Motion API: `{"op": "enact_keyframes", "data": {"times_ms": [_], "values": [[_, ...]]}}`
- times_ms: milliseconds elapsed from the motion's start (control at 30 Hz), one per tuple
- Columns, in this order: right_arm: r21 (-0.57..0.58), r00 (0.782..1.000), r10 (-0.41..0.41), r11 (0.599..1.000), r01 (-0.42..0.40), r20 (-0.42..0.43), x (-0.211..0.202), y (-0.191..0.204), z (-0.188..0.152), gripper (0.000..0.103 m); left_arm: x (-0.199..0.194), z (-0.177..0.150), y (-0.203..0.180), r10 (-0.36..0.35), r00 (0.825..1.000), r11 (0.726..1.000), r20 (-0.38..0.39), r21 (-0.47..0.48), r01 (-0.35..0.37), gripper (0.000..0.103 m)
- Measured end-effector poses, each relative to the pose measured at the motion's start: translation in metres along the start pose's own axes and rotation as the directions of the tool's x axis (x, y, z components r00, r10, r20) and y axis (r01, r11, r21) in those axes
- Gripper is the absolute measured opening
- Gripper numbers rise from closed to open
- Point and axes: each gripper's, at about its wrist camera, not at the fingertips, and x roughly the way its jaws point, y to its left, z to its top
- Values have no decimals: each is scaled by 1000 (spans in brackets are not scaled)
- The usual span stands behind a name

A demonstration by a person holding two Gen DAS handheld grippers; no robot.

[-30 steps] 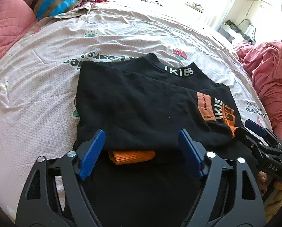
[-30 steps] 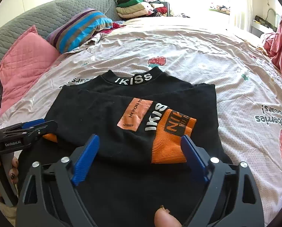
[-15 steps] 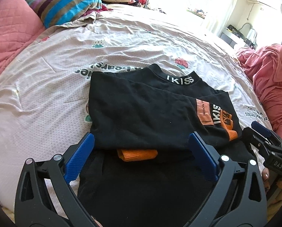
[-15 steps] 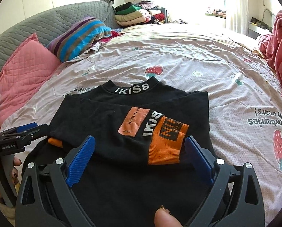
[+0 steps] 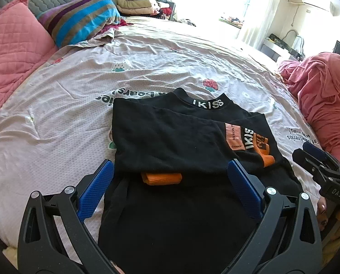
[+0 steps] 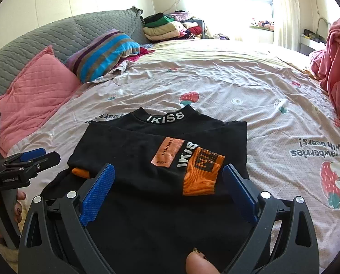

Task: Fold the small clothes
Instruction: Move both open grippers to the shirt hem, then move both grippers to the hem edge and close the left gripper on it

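Right wrist view: both grippers, left gripper point(image 6: 36, 159) and right gripper point(image 6: 167, 194), gape wide and empty above the soft, limp black top point(image 6: 133, 150); best pinched at the lower-frame hem.

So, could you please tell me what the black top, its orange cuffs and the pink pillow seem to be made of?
The black top looks like a soft matte knit, probably cotton jersey: it drapes and creases without shine. Its orange cuffs show fine ridges, so likely ribbed knit. The pink pillow has a stitched diamond pattern, suggesting quilted fabric; the fibre itself cannot be told.
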Motion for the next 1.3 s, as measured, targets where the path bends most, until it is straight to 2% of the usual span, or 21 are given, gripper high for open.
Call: {"op": "enact_keyframes", "data": {"times_ms": [667, 1300], "values": [[-37, 1000, -18, 999, 18, 4, -36, 2, -21, 95, -38, -23, -3, 37, 999, 999, 33, 35, -38, 93], [-75, 998, -40, 996, 36, -45, -52, 9, -50, 95, -52, -63, 26, 77, 997, 997, -22, -16, -78, 93]]}}
